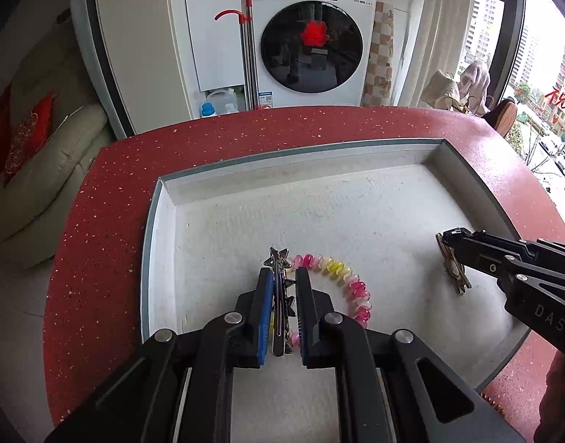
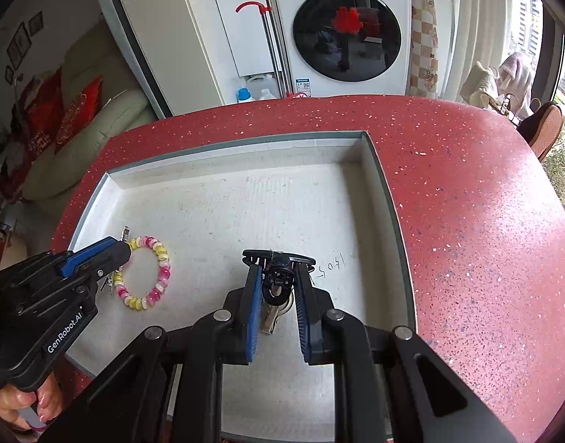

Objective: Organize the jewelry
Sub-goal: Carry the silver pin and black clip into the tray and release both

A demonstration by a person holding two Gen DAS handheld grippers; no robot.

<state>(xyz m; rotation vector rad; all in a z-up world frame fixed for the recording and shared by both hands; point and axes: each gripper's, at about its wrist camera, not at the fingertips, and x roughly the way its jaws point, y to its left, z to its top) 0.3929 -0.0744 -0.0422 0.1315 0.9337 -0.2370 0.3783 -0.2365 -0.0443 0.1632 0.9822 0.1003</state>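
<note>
Pinching a thin silver star-tipped metal hair clip [image 1: 280, 295] in the left gripper [image 1: 284, 284], over the white shallow tray [image 1: 164, 221] on the red speckled surface [image 1: 116, 192], beside a pink-and-yellow beaded bracelet [image 1: 338, 277]. Gripping a black plastic claw clip [image 2: 278, 277] in the right gripper [image 2: 278, 288]. Probably handling light, stiff, slippery; best pinching flat sides mid-length.

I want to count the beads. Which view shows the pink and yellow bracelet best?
The right wrist view: the bracelet lies there as a nearly whole ring beside the left gripper. The left wrist view shows only an arc behind that gripper's fingers.
</note>
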